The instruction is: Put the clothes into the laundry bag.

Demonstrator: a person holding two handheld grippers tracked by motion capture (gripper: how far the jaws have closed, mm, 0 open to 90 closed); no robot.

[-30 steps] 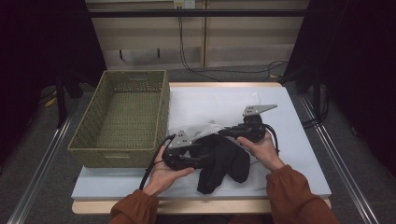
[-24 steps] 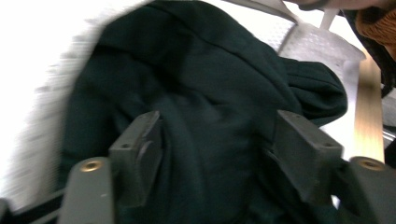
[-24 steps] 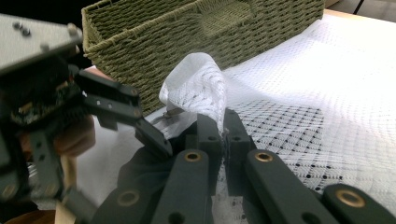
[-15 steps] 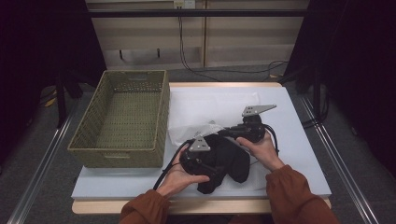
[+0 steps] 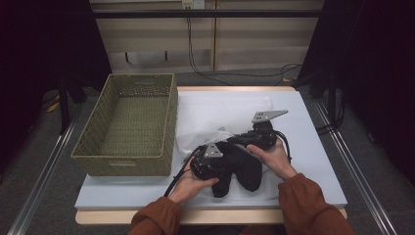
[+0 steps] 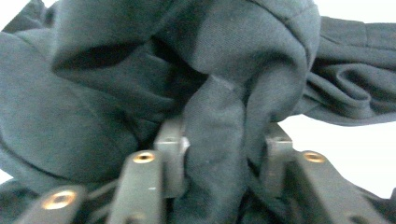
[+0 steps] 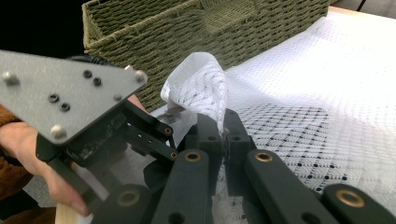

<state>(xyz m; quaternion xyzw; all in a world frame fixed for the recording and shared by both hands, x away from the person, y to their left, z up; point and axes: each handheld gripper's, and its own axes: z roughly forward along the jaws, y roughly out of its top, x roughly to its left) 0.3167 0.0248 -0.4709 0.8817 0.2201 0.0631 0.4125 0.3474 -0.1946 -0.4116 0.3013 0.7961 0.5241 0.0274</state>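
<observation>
The tabletop (image 5: 313, 161) is seen under a white mesh sheet (image 5: 220, 112), with a woven basket (image 5: 129, 122) set at nine o'clock of centre and a dark garment (image 5: 242, 169) bunched at six o'clock, touching the sheet's near part. The left tool (image 5: 208, 164) is pressed into the garment at its nine o'clock edge, its jaws having just been closing, and a fold of the dark cloth (image 6: 219, 140) is gripped between them. The right tool (image 5: 230, 139), at twelve o'clock of the garment, is clamped narrow on a raised edge of the mesh sheet (image 7: 201, 88).
</observation>
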